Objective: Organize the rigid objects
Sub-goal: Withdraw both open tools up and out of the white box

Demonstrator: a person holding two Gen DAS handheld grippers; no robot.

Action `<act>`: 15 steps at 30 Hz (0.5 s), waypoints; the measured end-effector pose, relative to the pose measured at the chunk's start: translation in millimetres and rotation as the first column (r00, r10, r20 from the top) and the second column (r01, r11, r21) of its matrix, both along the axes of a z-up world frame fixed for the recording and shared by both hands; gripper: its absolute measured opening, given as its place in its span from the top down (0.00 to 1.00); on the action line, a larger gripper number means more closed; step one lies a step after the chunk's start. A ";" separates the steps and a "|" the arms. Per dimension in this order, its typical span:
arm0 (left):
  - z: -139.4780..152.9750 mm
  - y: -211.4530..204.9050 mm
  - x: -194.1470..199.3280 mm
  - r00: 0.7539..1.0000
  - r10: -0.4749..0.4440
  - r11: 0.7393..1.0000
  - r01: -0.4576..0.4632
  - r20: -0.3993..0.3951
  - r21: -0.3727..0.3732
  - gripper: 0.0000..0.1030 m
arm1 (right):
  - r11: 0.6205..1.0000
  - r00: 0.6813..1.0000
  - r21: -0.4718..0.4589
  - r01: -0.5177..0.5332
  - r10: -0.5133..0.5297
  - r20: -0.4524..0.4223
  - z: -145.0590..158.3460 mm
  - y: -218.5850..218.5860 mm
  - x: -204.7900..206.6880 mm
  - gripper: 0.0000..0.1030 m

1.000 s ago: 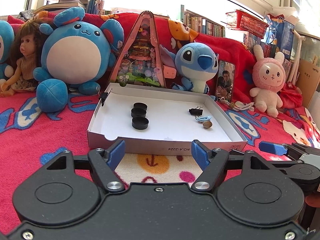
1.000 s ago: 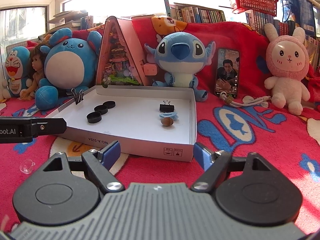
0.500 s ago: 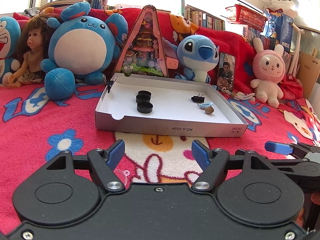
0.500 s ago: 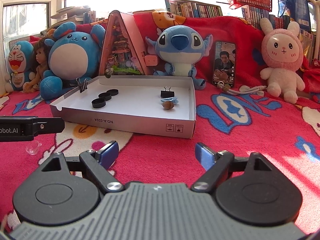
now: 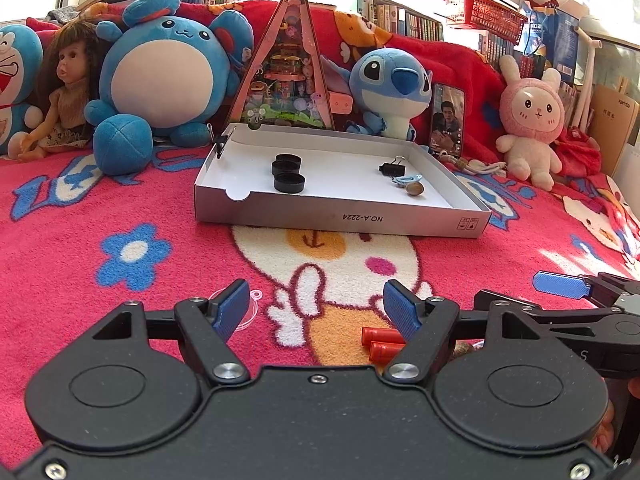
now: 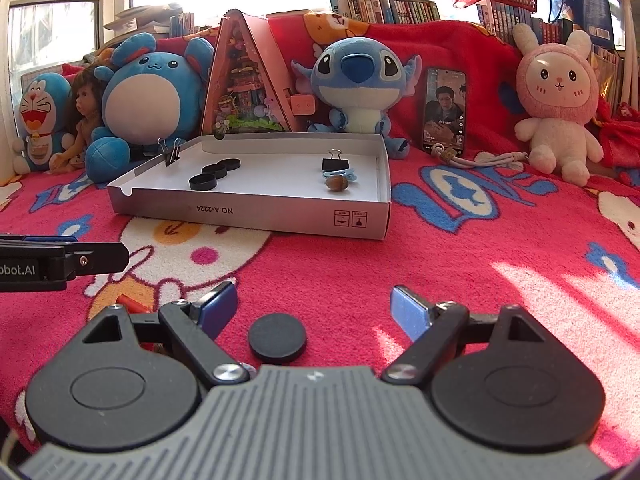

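A shallow white box lies on the red blanket and holds three black caps, a black binder clip, a blue clip and a brown nut. My left gripper is open and empty above the blanket; two orange tubes lie by its right finger and a clear plastic piece by its left. My right gripper is open, with a loose black cap on the blanket between its fingers.
Plush toys, a doll, a triangular pink display house and a propped phone line the back behind the box. A binder clip grips the box's left wall. A corded strap lies near the pink rabbit.
Both grippers have pulled back from the box and lowered toward the blanket. The orange tubes, clear piece and loose black cap have come into view.
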State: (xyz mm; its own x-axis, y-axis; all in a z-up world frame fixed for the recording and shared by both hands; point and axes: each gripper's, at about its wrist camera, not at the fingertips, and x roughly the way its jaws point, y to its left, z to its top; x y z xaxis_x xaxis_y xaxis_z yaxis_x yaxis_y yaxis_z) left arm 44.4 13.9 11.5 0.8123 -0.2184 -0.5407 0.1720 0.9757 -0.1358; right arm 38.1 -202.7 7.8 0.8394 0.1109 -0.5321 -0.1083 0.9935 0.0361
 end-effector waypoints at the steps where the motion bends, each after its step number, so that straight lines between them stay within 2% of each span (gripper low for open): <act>1: -1.1 0.3 -1.5 1.000 -0.001 1.000 0.001 -0.002 0.001 0.30 | 1.000 1.000 -0.003 -0.004 0.004 0.002 -0.3 0.0 -2.6 0.12; 7: -6.1 1.6 -9.2 1.000 -0.009 1.000 0.009 -0.013 0.017 0.30 | 0.999 1.000 -0.046 -0.019 0.019 0.001 -2.4 2.8 -13.6 0.12; 15: -8.6 6.5 -11.5 1.000 0.023 0.999 -0.023 -0.005 0.035 0.30 | 0.998 1.000 -0.063 -0.018 0.018 -0.001 -3.4 3.6 -16.0 0.12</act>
